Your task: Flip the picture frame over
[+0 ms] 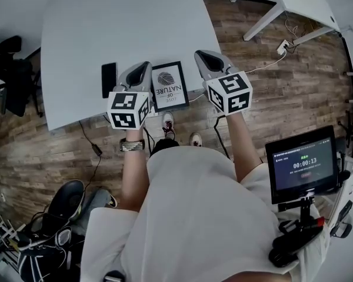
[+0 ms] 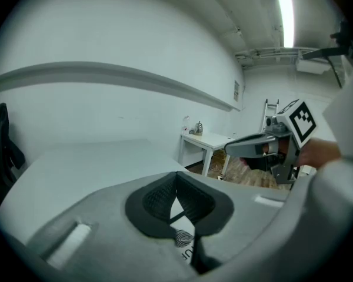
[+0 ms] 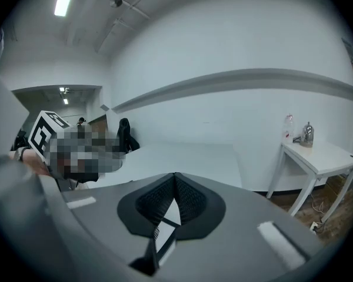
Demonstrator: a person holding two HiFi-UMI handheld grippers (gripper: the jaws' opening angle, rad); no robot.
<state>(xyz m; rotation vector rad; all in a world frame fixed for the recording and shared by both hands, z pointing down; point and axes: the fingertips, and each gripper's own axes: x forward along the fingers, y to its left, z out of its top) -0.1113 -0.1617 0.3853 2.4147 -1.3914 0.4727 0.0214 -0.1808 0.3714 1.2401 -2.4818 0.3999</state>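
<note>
Below, from the head camera: a white surface [image 1: 106, 28] over a wood-plank floor [image 1: 282, 75]. Lying flat near the close edge of that surface, a black-rimmed picture frame [image 1: 169, 86], printed side up, showing a round whorl design and lettering. Just left of it and not touching, a black phone-like slab [image 1: 109, 79]. Raised clear of the frame, one to either side: the left hand-held gripper [image 1: 142, 69] and the right hand-held gripper [image 1: 203, 56], each carrying a cube of square markers. On the left, pads pressed together at the tips and pinching nothing, with a sliver of the frame's print glimpsed underneath through the gap behind them. On the right, likewise pressed together and empty. At far right, a small screen [image 1: 300, 164] displaying a timer.
</note>
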